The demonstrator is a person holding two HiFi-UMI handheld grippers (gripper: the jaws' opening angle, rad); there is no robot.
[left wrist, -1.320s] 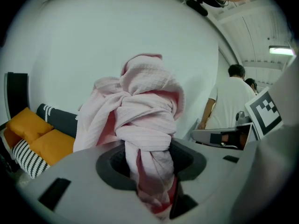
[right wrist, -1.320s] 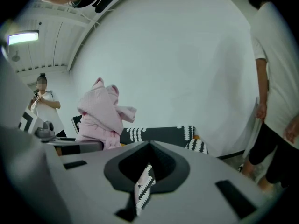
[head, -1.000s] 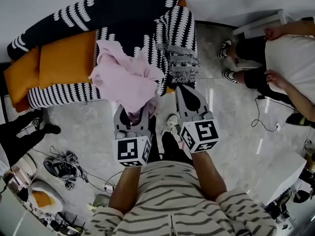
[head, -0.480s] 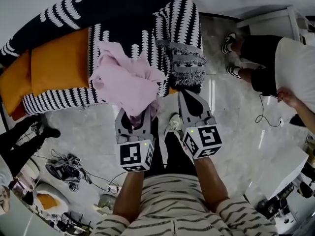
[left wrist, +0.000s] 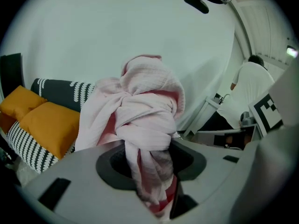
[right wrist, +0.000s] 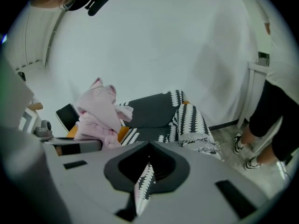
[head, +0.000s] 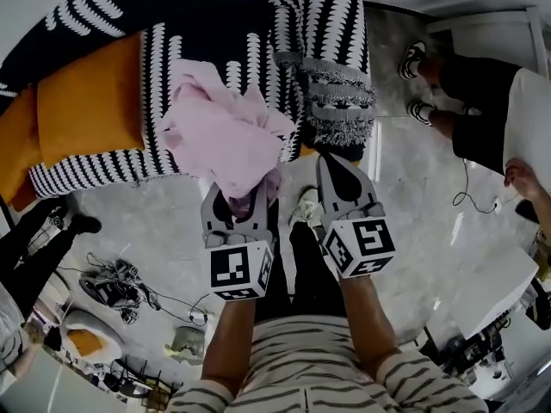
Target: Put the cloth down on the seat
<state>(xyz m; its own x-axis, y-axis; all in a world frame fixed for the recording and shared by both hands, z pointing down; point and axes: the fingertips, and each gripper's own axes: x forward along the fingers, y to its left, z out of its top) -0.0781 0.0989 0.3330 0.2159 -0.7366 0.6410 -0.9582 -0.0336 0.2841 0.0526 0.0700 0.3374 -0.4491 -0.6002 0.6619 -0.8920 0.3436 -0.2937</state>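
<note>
A crumpled pink cloth (head: pixel 222 138) hangs bunched from my left gripper (head: pixel 239 198), which is shut on its lower end. In the left gripper view the cloth (left wrist: pixel 145 111) rises in a knotted wad out of the left gripper (left wrist: pixel 152 174). It hovers over the front edge of the sofa seat (head: pixel 225 65), which is draped in a black-and-white throw (head: pixel 325 50). My right gripper (head: pixel 338 166) is beside it, just short of the throw's fringe, jaws shut. Only a thin black-and-white sliver shows in the slit of the right gripper (right wrist: pixel 148 166).
Orange cushions (head: pixel 82 106) lie on the sofa's left half. A person in sneakers (head: pixel 415 58) stands on the marble floor at the right. Cables (head: pixel 112 284) lie at the lower left, white furniture (head: pixel 508 286) at the right. My own shoe (head: pixel 303 209) is between the grippers.
The sofa has come closer and fills more of the head view. Both grippers stay side by side, and the pink cloth is still held in the left one.
</note>
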